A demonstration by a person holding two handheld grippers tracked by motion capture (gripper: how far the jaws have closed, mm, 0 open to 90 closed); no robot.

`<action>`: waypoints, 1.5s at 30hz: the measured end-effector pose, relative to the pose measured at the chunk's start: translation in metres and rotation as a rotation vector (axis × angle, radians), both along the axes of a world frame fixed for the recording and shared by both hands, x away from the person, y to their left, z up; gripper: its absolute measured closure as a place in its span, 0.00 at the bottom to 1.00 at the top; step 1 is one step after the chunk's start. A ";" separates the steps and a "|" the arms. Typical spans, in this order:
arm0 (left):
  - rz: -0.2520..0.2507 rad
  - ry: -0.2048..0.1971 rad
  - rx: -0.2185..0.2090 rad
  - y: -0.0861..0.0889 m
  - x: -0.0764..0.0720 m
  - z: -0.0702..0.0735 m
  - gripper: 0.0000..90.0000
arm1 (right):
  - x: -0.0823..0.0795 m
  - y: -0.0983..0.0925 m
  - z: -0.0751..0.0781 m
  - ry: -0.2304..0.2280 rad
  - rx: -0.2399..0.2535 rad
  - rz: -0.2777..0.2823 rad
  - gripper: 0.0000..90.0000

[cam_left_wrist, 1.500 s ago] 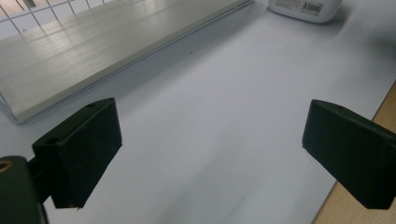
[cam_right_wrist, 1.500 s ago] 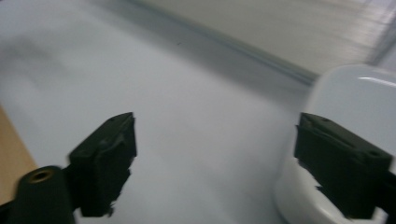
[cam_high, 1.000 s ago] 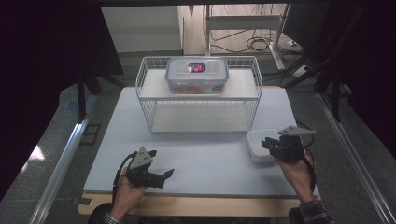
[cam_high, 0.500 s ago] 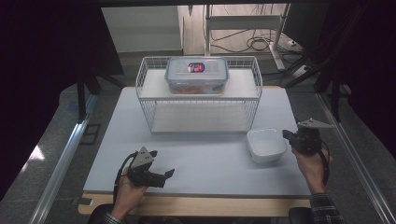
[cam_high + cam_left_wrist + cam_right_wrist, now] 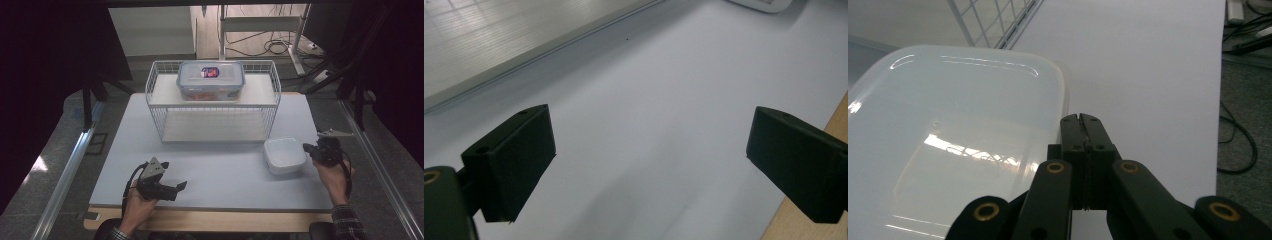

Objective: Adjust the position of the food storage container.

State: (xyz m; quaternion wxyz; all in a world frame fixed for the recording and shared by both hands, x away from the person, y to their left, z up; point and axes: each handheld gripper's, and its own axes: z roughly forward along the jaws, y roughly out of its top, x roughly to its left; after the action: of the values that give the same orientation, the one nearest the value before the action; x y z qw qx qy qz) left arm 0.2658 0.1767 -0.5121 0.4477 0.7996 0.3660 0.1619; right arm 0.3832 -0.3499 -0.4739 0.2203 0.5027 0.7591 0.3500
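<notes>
My right gripper (image 5: 311, 149) sits at the right side of the pale matte counter (image 5: 220, 175), its two black fingers (image 5: 1083, 131) pressed flat together with nothing between them; they have just finished closing. The shallow white plastic container with rounded corners (image 5: 285, 155) lies just to the left of those fingers in the high view. In the right gripper view its smooth, glossy rim (image 5: 1060, 95) runs right alongside the fingertips, which are outside the wall and not over the hollow; I cannot tell whether they touch it. The container is translucent-white and catches long streaks of ceiling light on its bottom.

My left gripper (image 5: 172, 187) rests low at the near left of the counter, well apart from the container. Its blocky, matte black fingers (image 5: 519, 150) stand wide apart over bare counter, holding nothing.

Farther back stands a white wire rack with a flat shelf (image 5: 212, 107), its thin rods forming a grid. On top of it sits a clear rectangular plastic box with a snap-on lid and a small coloured label (image 5: 211, 80), something orange showing through its wall.
</notes>
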 end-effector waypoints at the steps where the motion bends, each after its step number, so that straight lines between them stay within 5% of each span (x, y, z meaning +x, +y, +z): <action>1: 0.000 0.001 0.001 0.000 0.000 0.000 0.06 | 0.000 0.001 0.000 0.002 0.004 0.004 1.00; 45: -0.008 0.021 0.011 -0.002 0.001 -0.001 0.06 | -0.032 0.117 -0.010 0.129 0.053 0.342 1.00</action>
State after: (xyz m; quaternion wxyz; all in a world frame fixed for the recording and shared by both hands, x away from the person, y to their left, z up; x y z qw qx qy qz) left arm 0.2664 0.1748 -0.5133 0.4403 0.8052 0.3666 0.1534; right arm 0.3512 -0.2332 -0.4839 0.0950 0.3933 0.8366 0.3694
